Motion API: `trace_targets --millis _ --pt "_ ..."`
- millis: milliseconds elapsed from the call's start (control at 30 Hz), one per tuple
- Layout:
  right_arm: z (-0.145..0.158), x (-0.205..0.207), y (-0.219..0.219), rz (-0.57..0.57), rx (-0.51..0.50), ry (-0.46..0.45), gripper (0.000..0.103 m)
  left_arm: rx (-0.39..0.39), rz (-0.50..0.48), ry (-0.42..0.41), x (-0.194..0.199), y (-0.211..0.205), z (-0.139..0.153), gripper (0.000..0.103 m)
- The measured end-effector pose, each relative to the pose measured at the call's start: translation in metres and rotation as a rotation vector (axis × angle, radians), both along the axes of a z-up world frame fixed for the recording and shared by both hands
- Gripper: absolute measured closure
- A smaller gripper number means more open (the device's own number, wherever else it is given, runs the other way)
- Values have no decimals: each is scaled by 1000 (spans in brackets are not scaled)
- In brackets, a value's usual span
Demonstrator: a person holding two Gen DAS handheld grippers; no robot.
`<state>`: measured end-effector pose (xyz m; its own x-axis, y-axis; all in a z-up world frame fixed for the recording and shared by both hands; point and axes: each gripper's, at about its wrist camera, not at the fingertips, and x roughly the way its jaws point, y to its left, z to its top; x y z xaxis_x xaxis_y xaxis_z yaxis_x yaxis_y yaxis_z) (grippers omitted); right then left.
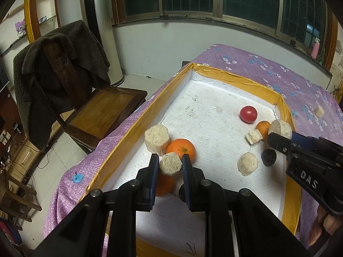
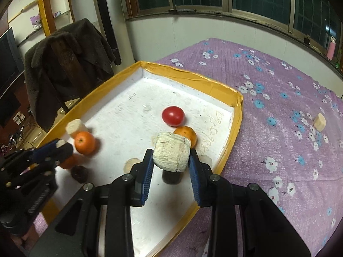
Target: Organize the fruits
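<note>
A: Yellow tape rims the shallow white foam tray (image 1: pixel 137 126), which sits on the purple flowered cloth (image 2: pixel 278 107). Inside the tray lie a red round tomato (image 1: pixel 248 114), a large orange mandarin (image 1: pixel 181 150) near its left wall, a smaller orange fruit (image 2: pixel 186 135) near its right wall, and several pale beige fibrous cylinder chunks.

B: And the tools?

A: The left gripper (image 1: pixel 170 162) is clamped on a small beige chunk (image 1: pixel 170 163), held above the tray floor just in front of the large mandarin. The right gripper (image 2: pixel 171 156) pinches a bigger beige cylinder (image 2: pixel 171 154) over the tray's right half, near the smaller orange fruit.

B: So which step is this?

A: I judge both hands are mid-carry, sorting chunks from fruit. One more beige piece (image 2: pixel 319 122) lies on the cloth, well outside the tray's right wall.

B: Next?

A: Probably each chunk needs a clear spot to be set down, without nudging the round fruit, which would roll.
</note>
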<state>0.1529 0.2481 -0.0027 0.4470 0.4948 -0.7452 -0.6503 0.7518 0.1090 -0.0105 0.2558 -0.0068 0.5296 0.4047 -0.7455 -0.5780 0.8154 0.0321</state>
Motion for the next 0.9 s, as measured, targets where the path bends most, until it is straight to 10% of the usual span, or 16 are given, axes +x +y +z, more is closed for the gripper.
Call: trace_targets --millis 133,333,667,900 --pt "-3 8 3 -16 6 3 69 -6 5 8 1 1 0 81" --pt "5 6 -2 -22 14 -11 37 3 46 -37 -12 1 11 25" --pt "47 -39 -50 -39 78 -117 2 -11 23 -45 -37 -19 19 19" --pt "63 -83 -84 -1 90 -198 0 21 71 -121 -73 -25 35 0"
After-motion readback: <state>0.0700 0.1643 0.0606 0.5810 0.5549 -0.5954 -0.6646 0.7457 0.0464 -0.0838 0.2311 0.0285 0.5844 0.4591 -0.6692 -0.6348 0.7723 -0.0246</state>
